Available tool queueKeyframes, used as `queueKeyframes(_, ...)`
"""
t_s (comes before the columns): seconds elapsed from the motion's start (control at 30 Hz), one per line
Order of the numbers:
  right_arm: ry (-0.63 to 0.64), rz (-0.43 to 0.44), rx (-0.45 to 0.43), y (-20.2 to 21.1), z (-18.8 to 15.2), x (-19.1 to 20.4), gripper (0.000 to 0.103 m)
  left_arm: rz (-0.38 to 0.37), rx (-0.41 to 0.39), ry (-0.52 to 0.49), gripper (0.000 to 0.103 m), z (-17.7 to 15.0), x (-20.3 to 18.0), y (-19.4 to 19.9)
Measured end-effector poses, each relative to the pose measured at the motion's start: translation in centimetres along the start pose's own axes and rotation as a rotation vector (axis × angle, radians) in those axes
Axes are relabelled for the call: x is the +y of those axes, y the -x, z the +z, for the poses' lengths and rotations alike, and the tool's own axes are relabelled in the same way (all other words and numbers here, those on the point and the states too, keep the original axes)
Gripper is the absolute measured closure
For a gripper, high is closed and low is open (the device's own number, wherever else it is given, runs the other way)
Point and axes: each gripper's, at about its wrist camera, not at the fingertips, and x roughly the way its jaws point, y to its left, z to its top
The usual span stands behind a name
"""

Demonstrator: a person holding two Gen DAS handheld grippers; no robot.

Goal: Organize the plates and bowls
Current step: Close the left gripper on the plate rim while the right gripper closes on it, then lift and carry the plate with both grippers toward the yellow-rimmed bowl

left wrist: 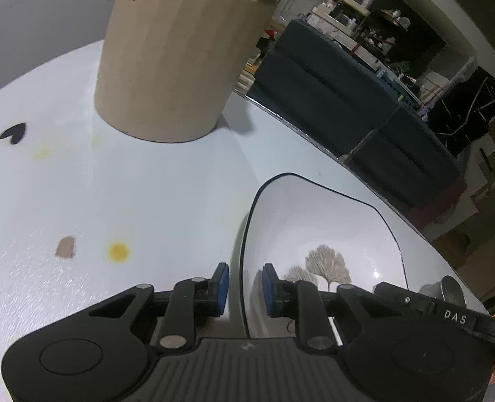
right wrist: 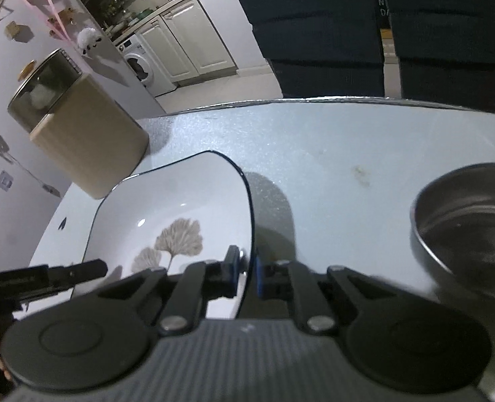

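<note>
My left gripper [left wrist: 245, 289] straddled the plate's [left wrist: 321, 227] left rim, jaws parted. My right gripper [right wrist: 245, 276] pinched its right rim; the bowl [right wrist: 468, 227] sat right.

Pale surface [left wrist: 147, 201] with a metallic edge, bearing a black heart mark [left wrist: 13, 133], a brown patch [left wrist: 66, 247] and a yellow stain [left wrist: 118, 252]. A beige canister [left wrist: 173, 53] with a dark glass lid [right wrist: 43, 87] stands upright on it, close to the wall [right wrist: 9, 167]. Two dark blue chairs [right wrist: 381, 30] stand just beyond the far edge. Background: white kitchen cabinets [right wrist: 194, 40], a washing machine [right wrist: 140, 63], and cluttered shelves [left wrist: 358, 16].
</note>
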Motion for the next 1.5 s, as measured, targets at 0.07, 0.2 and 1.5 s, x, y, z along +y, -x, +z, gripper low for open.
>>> queueKeyframes(0.07,0.012,-0.007,-0.006,-0.4,0.0,0.3,0.087,-0.021,0.016,0.008,0.088,0.3,0.4,-0.6)
queueKeyframes(0.2,0.023,-0.011,-0.006,-1.0,-0.2,0.5,0.086,-0.051,0.031,-0.003,0.088,0.4,0.5,-1.2)
queueKeyframes(1.5,-0.024,-0.004,-0.243,27.5,-11.1,0.9,0.091,-0.296,-0.031,-0.251,0.093,-9.1,-11.4,18.7)
